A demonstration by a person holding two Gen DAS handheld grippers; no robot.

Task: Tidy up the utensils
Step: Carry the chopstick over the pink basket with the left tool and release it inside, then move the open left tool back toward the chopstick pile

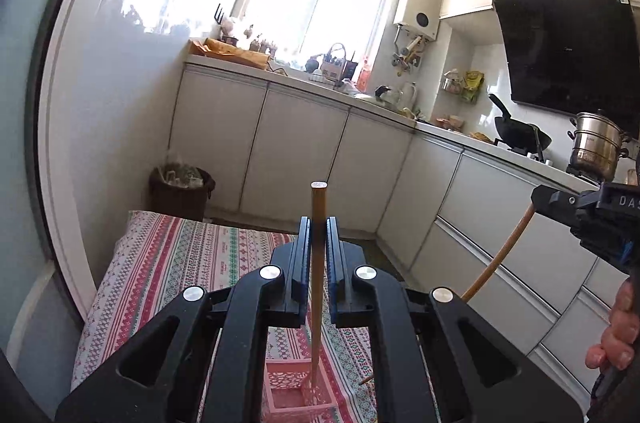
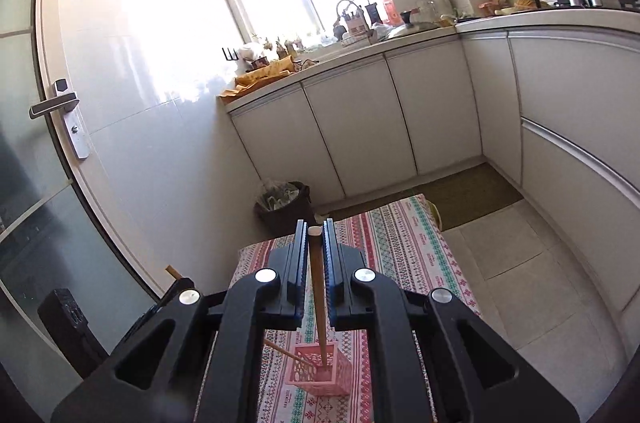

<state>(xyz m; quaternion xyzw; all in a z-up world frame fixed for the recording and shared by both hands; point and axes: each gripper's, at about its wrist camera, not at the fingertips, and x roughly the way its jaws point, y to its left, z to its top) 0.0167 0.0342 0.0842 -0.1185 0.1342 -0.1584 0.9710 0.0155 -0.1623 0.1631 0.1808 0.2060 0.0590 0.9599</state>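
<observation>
Left wrist view: the left gripper (image 1: 319, 223) is clamped on a wooden chopstick (image 1: 318, 263) held upright, its lower tip inside a pink basket (image 1: 288, 399) on a patterned tablecloth (image 1: 180, 263). At right, the right gripper (image 1: 538, 197) grips a second chopstick (image 1: 500, 259), slanting down toward the basket. Right wrist view: narrow jaws pinch that chopstick (image 2: 318, 303) above the pink basket (image 2: 316, 379), with kitchen cabinets (image 2: 360, 119) behind.

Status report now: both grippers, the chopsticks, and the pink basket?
Left gripper shut on chopstick. Right gripper shut on second chopstick. Both tips over pink basket. Nothing blocking.
</observation>
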